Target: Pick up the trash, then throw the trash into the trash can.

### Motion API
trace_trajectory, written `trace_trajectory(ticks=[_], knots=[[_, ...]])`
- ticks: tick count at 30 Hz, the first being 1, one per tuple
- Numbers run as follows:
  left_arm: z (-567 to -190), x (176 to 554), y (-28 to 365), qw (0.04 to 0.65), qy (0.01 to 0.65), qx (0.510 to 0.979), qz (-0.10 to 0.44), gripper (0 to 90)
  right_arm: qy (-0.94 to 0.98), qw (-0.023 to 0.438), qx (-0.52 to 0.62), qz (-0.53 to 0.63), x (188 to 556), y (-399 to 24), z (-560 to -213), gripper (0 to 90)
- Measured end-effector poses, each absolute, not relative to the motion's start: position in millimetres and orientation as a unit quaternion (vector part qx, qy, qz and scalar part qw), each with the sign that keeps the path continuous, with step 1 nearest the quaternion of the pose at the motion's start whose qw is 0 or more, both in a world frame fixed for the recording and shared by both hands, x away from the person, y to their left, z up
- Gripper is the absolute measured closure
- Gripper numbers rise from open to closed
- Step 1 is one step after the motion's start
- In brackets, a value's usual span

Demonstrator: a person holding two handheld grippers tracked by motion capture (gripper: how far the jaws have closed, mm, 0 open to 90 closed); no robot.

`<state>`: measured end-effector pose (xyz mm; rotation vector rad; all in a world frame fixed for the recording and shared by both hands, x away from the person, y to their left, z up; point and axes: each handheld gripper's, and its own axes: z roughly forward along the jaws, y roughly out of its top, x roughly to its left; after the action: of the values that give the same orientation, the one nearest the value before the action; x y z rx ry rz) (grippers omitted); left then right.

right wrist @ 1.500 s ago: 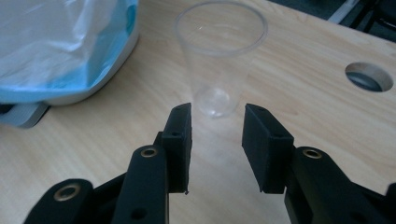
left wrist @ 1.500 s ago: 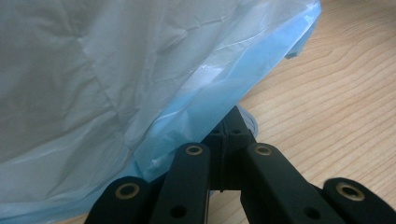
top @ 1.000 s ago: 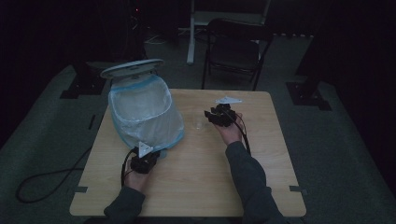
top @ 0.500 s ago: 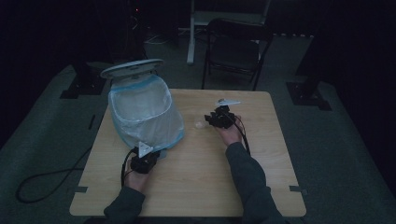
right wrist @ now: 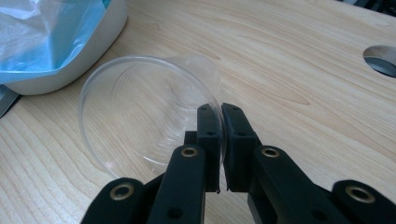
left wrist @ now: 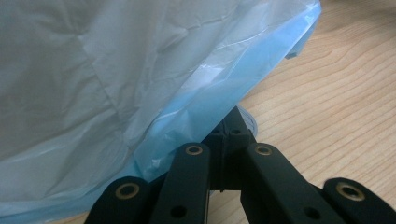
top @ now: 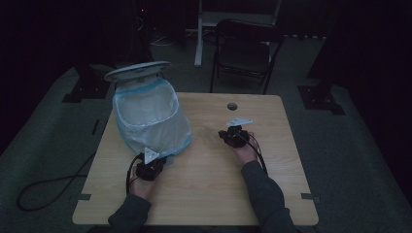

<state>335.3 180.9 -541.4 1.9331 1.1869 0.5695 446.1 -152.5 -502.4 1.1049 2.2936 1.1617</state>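
I see a wooden table [top: 204,194] with plenty of bare surface between and in front of my two hands; its front edge runs just under my forearms. A round cable hole [top: 232,106] sits near the far edge, and a folding chair [top: 243,48] stands beyond it on the floor.

My left gripper [top: 151,162] is at the base of a tipped white bin [right wrist: 70,70] lined with a blue bag [top: 150,116], its lid [top: 137,71] hanging open past the table's far left side. In the left gripper view the jaws are drawn together with the bag's blue edge [left wrist: 196,107] lying over their tips; I cannot tell whether they actually pinch it.

My right gripper [right wrist: 219,116] is clenched on the rim of a clear plastic cup [right wrist: 144,112]. The cup lies tilted on its side, mouth toward the camera, faintly ribbed inside, near the bin's rim but apart from it, right of table centre.
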Motion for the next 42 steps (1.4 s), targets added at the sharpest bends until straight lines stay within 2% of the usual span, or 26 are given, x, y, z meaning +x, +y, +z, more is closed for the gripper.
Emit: trace_trajectory(ticks=[42], knots=[[-541, 335, 181, 0.392, 0.468, 0.76, 0.222, 90.0, 0.795, 0.175, 0.367, 0.45, 433, -159, -466, 86.9]])
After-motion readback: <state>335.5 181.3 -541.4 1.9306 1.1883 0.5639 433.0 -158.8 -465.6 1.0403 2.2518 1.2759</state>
